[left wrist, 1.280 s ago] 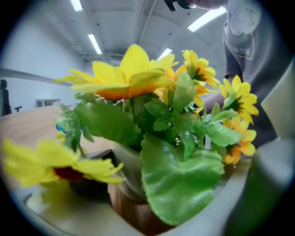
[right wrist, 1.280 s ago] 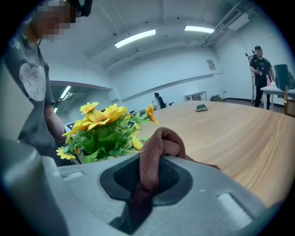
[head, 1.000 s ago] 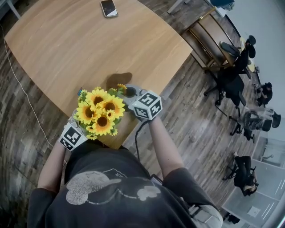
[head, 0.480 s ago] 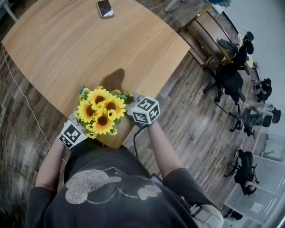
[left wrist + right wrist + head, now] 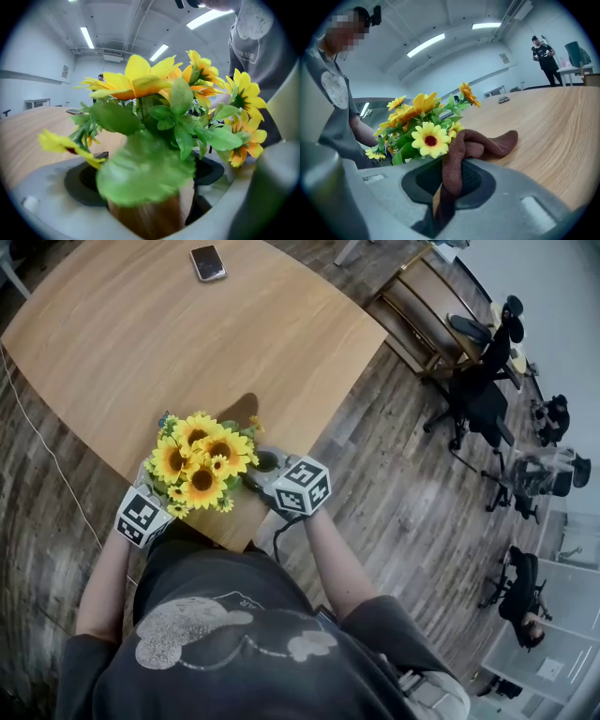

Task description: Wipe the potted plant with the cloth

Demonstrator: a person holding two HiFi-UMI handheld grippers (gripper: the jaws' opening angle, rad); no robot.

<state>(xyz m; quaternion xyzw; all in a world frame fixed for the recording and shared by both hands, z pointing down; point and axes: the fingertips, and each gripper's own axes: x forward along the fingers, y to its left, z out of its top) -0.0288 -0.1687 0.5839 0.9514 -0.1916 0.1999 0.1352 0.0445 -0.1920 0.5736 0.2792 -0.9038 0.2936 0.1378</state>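
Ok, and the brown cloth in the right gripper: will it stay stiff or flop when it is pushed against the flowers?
Probably floppy: the brown cloth, pinched in the right gripper, droops and folds on itself. It looks thin and light, so it should bend around the petals of the potted plant rather than shove them.

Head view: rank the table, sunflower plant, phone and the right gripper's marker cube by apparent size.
1. table
2. sunflower plant
3. marker cube on the right gripper
4. phone
The cube is much nearer the camera, so cube versus phone is unsure.
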